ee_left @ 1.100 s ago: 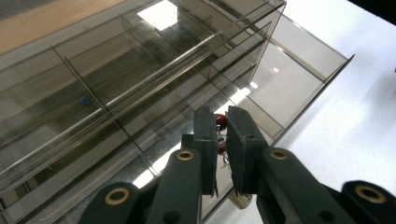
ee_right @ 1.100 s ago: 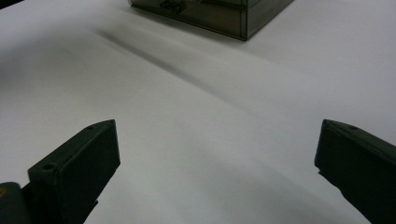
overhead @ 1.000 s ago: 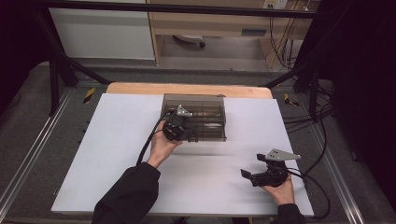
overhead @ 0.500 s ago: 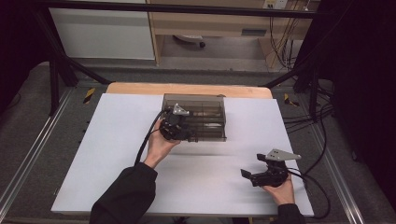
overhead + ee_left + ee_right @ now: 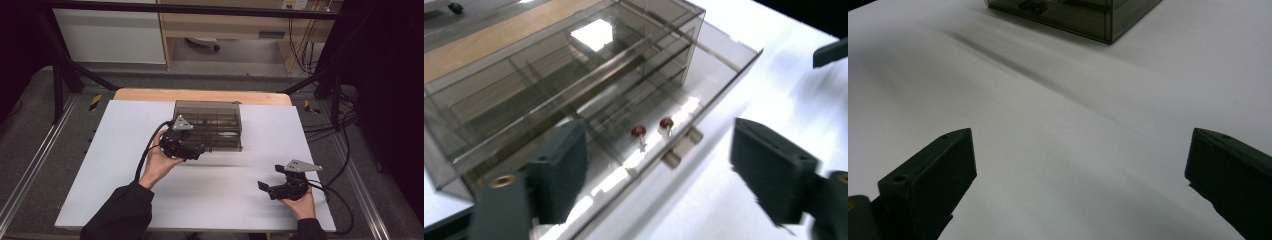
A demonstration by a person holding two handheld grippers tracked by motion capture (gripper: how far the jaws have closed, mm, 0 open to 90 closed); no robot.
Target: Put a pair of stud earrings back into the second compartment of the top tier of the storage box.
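Observation:
A smoked clear compartment box [image 5: 207, 125] lies at the back middle of the white table [image 5: 110, 165]. In the left gripper view the box [image 5: 549, 85] shows thin dividers, with two small red round parts [image 5: 639, 131] [image 5: 667, 123] inside near its front wall. My left gripper [image 5: 200, 149] hovers at the box's near left corner, its jaws wide open and nothing between them [image 5: 664, 170]. Over bare table at the near right, my right gripper [image 5: 270, 178] is also open and holds nothing [image 5: 1080, 175]. A corner of the box [image 5: 1083, 15] sits at the top of the right gripper view.
Two small latches [image 5: 671, 159] stick out of the box's front edge. A wooden strip [image 5: 200, 95] borders the table's far side. Metal rails [image 5: 35, 165] run along both sides. Cables [image 5: 345, 150] trail at the right.
My left gripper has drawn back a little from the box toward the person's side. The right gripper has hardly moved.

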